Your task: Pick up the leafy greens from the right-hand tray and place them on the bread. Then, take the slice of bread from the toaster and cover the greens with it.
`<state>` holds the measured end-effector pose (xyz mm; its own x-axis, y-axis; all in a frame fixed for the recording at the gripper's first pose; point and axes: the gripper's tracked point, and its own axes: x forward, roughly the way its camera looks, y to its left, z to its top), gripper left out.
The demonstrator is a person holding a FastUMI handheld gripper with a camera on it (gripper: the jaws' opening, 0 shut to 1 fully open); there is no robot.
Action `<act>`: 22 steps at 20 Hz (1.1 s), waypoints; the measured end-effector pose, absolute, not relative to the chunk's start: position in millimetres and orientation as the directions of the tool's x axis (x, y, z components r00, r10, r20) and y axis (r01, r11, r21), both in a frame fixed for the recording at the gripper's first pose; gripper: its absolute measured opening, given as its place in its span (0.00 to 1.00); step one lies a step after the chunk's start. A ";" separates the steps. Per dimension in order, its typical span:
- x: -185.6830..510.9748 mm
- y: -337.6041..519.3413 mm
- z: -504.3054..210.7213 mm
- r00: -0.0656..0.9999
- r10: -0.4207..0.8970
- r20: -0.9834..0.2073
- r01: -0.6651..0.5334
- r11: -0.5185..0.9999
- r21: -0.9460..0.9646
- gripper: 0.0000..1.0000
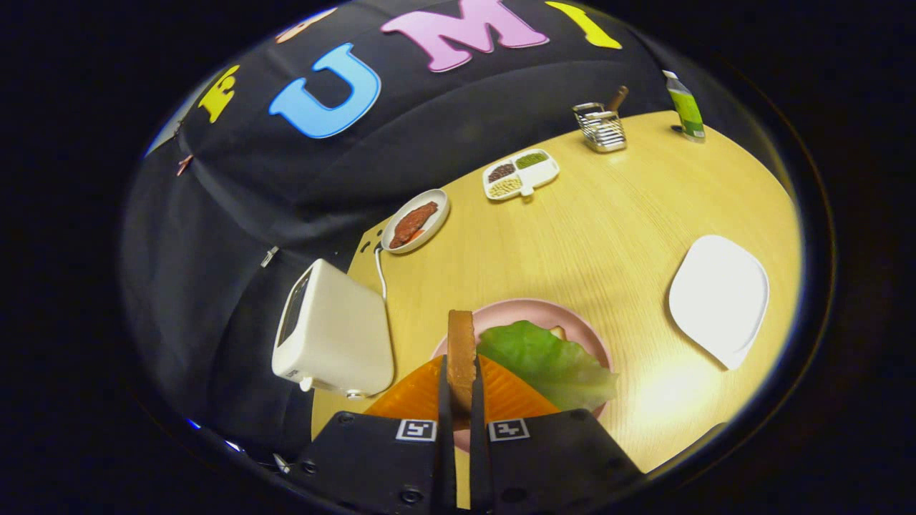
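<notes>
Jaws of the gripper (461, 400) clamp an upright bread slice (461, 354) above the lettuce leaf (547, 361) on the pink plate (533, 309).

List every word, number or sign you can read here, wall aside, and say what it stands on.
Bottle label: too small to read.
Toaster: any marking is blurred.
Gripper, shut on the bread: square patterned markers, no words.
Nothing here is readable.

a staged kitchen booth: wooden table (587, 236), toaster (333, 332), plates of food, black cloth wall (215, 214).
</notes>
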<state>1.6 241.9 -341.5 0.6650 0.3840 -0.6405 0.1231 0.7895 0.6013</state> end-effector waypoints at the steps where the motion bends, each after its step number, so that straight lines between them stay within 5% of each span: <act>1: -4.5 235.2 -355.8 0.659 0.374 -0.652 0.144 0.789 0.598 0.12; 4: -8.6 223.3 -375.8 0.638 0.362 -0.679 0.163 0.799 0.579 0.13; 9: -11.1 215.8 -385.4 0.614 0.347 -0.708 0.114 0.850 0.515 0.28; 13: -20.8 208.8 -398.0 0.582 0.317 -0.749 0.026 0.913 0.406 0.57; 18: -17.1 199.0 -384.7 0.598 0.318 -0.736 -0.058 0.933 0.356 0.69; 22: -12.4 179.9 -369.5 0.631 0.309 -0.712 -0.109 0.944 0.312 0.90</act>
